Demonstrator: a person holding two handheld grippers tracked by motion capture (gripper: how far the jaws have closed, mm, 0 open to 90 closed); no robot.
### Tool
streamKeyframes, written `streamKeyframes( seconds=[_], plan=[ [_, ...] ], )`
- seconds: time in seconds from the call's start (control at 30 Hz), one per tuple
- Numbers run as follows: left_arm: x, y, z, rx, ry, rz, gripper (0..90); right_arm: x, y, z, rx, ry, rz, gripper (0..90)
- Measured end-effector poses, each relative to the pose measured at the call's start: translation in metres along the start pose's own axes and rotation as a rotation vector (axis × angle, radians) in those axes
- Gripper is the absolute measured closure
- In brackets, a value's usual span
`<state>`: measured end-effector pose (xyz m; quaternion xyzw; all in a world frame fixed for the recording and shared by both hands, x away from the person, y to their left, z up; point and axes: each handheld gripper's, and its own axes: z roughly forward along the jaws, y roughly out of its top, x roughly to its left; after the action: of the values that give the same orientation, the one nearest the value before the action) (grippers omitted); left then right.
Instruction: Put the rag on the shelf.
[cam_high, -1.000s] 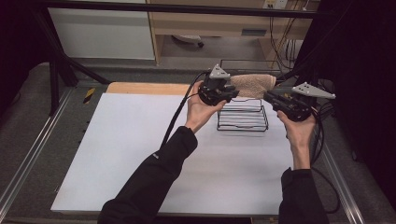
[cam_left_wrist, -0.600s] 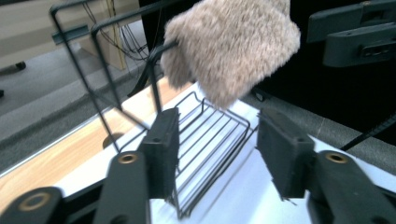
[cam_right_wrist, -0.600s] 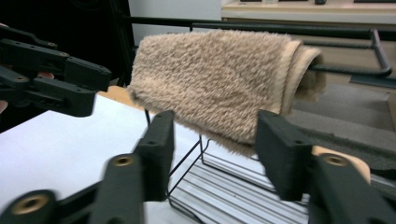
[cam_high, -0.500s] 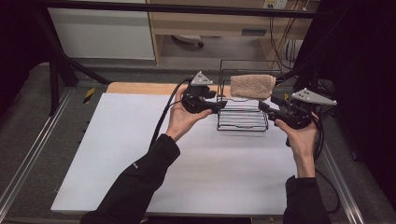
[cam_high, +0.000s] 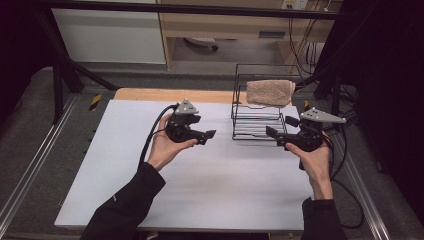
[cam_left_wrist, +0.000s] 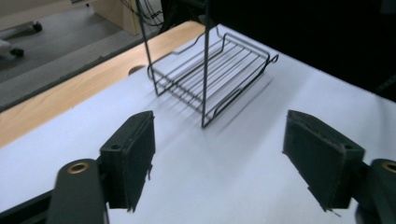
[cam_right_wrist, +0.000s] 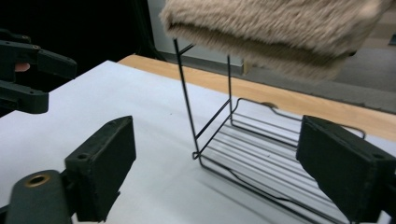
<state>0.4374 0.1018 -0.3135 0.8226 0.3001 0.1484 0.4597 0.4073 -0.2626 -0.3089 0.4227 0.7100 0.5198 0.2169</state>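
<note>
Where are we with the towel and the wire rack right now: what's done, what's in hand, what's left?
Done, by the look of it: the folded towel lies on the top tier of the wire rack. In hand: nothing. The left gripper and right gripper have just been opening, jaws apart with nothing between them, on either side of the rack. Left: probably only drawing both grippers away over the white table.

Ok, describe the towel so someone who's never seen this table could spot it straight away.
Start at the white table and look to its far right corner, where a black wire rack stands. The towel is folded over the rack's top rail. It is the one soft, fuzzy beige thing there, among bare black wires.
</note>
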Motion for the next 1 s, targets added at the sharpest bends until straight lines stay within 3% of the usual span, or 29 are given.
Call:
streamKeyframes(
  seconds=[0.3,0.57,0.77,1.0],
  plan=[
    [0.012,-0.050,-0.030,0.024,0.051,-0.037,12.0,0.015,-0.024,0.010,0.044,0.023,-0.011,4.8],
    [0.030,-0.105,-0.059,0.034,0.104,-0.108,10.0,0.025,-0.044,0.017,0.081,0.049,-0.017,1.4],
    [0.040,-0.143,-0.077,0.050,0.137,-0.155,8.7,0.028,-0.067,0.021,0.119,0.070,0.012,0.5],
    [0.044,-0.178,-0.090,0.083,0.159,-0.165,5.1,0.026,-0.094,0.023,0.184,0.076,0.013,0.5]
  ],
)
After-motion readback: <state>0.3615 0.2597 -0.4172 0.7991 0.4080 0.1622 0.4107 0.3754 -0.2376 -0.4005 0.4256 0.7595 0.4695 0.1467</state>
